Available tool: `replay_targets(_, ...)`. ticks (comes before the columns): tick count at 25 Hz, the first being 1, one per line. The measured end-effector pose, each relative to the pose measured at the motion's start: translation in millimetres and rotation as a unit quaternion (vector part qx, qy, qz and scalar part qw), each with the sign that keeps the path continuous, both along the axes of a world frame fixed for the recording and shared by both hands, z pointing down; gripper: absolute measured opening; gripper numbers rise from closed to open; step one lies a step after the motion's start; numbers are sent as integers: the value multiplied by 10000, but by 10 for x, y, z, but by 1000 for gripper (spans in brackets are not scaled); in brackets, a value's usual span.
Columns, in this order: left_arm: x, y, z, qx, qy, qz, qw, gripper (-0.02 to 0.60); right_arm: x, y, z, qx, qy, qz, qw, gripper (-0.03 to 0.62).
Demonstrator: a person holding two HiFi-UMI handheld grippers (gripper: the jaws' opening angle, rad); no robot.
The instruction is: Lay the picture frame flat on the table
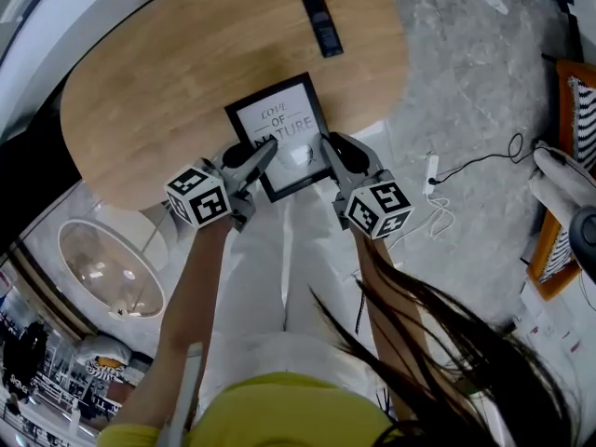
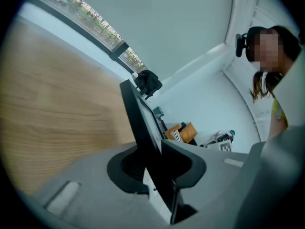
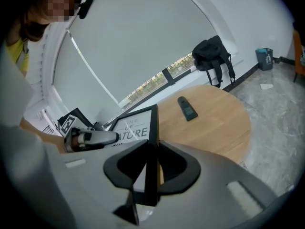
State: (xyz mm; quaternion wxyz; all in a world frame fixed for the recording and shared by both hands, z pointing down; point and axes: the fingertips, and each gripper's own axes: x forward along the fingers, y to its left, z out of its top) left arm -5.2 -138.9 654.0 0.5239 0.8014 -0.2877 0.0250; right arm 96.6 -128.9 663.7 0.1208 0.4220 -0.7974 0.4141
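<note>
A black picture frame point(image 1: 279, 133) with a white "LOVE OF NATURE" print stands tilted at the near edge of the round wooden table point(image 1: 168, 73). My left gripper point(image 1: 265, 149) is shut on its left edge and my right gripper point(image 1: 328, 142) is shut on its right edge. In the left gripper view the frame point(image 2: 138, 113) runs edge-on between the jaws of the gripper point(image 2: 155, 149). The right gripper view shows the frame point(image 3: 136, 125) edge-on in the right gripper point(image 3: 151, 151), with the left gripper point(image 3: 90, 138) across from it. A pale back stand shows below the jaws.
A black remote point(image 1: 320, 19) lies on the far side of the table. A white power strip with cable point(image 1: 430, 170) lies on the grey floor to the right, beside an orange chair point(image 1: 563, 156). A round white lamp shade point(image 1: 107, 268) sits low at left. A black backpack point(image 3: 212, 54) leans by the window.
</note>
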Motion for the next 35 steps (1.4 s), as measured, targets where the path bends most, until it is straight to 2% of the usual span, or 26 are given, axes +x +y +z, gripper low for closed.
replay_targets(2,-13,-54,-76,-68,345,-92,9993,48,-25,15,24,-13,-139,-39,9999,69)
replay_targets(4,-2,-95,-177,-21,611,3,9981,14,-59,29,34,-28,-280,-133,9995,71)
replay_targets(8,41,-108,-283,293,598,565,9962,8,-106,51,45,-57,-431,-466,9980,78)
replay_targets(10,38,-110,-315,403,631,855,9935,8,-119,57,44,-55,-448,-684,9966,114)
replay_targets(13,7,-92,-391,555,846,1260,9869,8,-158,79,-3,-55,-720,-1030,9921,175)
replay_targets(15,-10,-73,-462,637,1071,1471,9812,8,-207,107,-95,0,-1052,-1287,9861,178)
replay_targets(18,-22,-34,-561,719,1338,1737,9730,8,-312,165,-250,97,-1485,-1652,9750,168)
replay_targets(20,-31,-14,-594,752,1427,1832,9698,8,-379,202,-336,137,-1666,-1824,9689,119)
replay_targets(23,-56,-12,-605,755,1554,1844,9675,9,-406,213,-409,67,-1980,-1767,9641,86)
replay_targets(25,-68,-51,-573,736,1530,1716,9704,12,-386,177,-432,46,-2142,-1582,9639,75)
replay_targets(27,-68,-117,-497,700,1348,1518,9767,39,-371,118,-462,68,-2219,-1437,9644,72)
replay_targets(29,-52,-177,-394,625,1093,1362,9826,143,-373,29,-521,68,-2331,-1293,9638,69)
replay_targets(31,-32,-202,-280,475,846,1233,9876,208,-330,-48,-514,90,-2426,-1100,9638,67)
replay_targets(33,-30,-177,-147,276,662,1057,9918,213,-275,-86,-479,120,-2444,-933,9651,67)
replay_targets(35,-43,-128,-7,97,633,837,9944,213,-246,-104,-447,120,-2416,-843,9666,66)
